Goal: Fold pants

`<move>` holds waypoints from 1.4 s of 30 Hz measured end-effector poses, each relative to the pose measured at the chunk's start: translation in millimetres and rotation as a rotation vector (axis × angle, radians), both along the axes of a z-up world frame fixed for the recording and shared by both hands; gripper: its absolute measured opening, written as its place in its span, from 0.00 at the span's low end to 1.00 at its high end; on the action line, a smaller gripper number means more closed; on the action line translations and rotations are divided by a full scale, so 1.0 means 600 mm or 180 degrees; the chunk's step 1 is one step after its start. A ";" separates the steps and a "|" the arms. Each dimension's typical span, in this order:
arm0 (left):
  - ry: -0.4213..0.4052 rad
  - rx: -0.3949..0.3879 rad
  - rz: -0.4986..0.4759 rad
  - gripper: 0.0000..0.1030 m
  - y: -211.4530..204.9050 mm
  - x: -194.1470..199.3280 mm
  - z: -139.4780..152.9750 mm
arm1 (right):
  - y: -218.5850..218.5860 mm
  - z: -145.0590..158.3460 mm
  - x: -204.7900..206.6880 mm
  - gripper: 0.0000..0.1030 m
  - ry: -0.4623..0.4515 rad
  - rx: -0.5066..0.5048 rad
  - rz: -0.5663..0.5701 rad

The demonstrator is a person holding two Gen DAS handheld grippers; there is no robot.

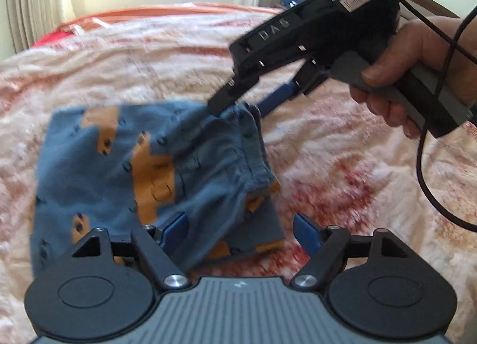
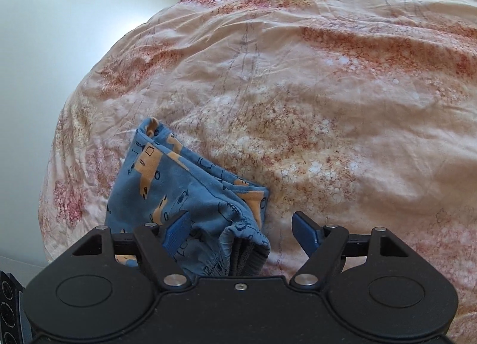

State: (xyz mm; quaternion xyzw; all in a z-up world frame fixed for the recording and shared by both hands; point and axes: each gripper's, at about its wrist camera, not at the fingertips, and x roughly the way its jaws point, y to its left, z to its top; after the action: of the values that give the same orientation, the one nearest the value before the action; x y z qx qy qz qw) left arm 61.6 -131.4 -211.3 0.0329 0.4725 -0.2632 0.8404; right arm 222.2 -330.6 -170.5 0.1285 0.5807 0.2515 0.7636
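Pants: a small blue pair (image 1: pixel 125 165) with orange vehicle prints is seen folded into a compact stack on the bed, centre-left of the left wrist view; in the right wrist view it lies at lower left, running under the camera housing.
Bed: the floral bedspread (image 2: pixel 328 90) is used as the folding surface; creases are noted across it, and the fold is carried flat by it.
Waistband: the gathered elastic edge (image 1: pixel 253 147) is seen at the right side of the stack, raised slightly off the layers below; the fold is judged not yet pressed flat there.
Left gripper: the left gripper (image 1: pixel 241 232) is held low over the near right corner of the stack. Jaws are spread wide, the left pad over the fabric, the right pad over bare bedspread; nothing is pinched.
Right gripper: the right gripper (image 2: pixel 241 232) is pointed down at the waistband end, held by a hand (image 1: pixel 417 76) at the right of the left wrist view. Jaws stand wide; cloth lies between them but is not pressed.
Reason for pose: both sets of jaws are judged opened to let the folded edge drop onto the lower layers.
Progress: the folding is judged nearly done; smoothing of the waistband may remain.
Risk: the springy elastic may lift the top layer.
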 end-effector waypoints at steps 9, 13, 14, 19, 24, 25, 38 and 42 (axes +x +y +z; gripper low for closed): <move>0.0757 -0.0416 0.0510 0.87 0.078 -0.051 -0.008 | 0.000 0.003 -0.048 0.84 -0.0179 -0.0124 -0.0074; 0.0733 -0.0308 0.0751 0.87 0.109 -0.027 0.004 | 0.004 0.018 -0.087 0.91 -0.0193 -0.0030 -0.0166; 0.0710 -0.0285 0.0779 0.87 0.116 -0.023 0.008 | 0.006 0.020 -0.096 0.91 -0.0179 0.0006 -0.0203; 0.0650 -0.0204 0.0790 0.90 0.138 -0.007 0.019 | 0.028 0.026 -0.136 0.97 -0.0144 0.0084 -0.0308; 0.0653 -0.0114 0.0739 0.91 0.155 -0.002 0.021 | 0.048 0.023 -0.156 0.97 -0.0093 0.0132 -0.0403; 0.0653 -0.0103 0.0731 0.91 0.160 -0.002 0.021 | 0.051 0.023 -0.159 0.97 -0.0093 0.0137 -0.0426; 0.0445 -0.0012 0.0615 0.92 0.234 0.041 0.023 | 0.050 0.007 -0.178 0.99 -0.0040 0.0270 -0.0795; 0.0316 -0.0055 0.0582 0.89 0.261 0.097 0.025 | 0.033 -0.007 -0.173 0.99 -0.0065 0.0407 -0.0946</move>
State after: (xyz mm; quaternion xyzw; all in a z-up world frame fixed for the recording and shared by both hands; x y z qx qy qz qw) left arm 119.9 25.1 -196.6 -0.0307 0.5124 -0.1909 0.8367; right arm 118.1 -311.1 -174.5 0.2588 0.5303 0.1736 0.7884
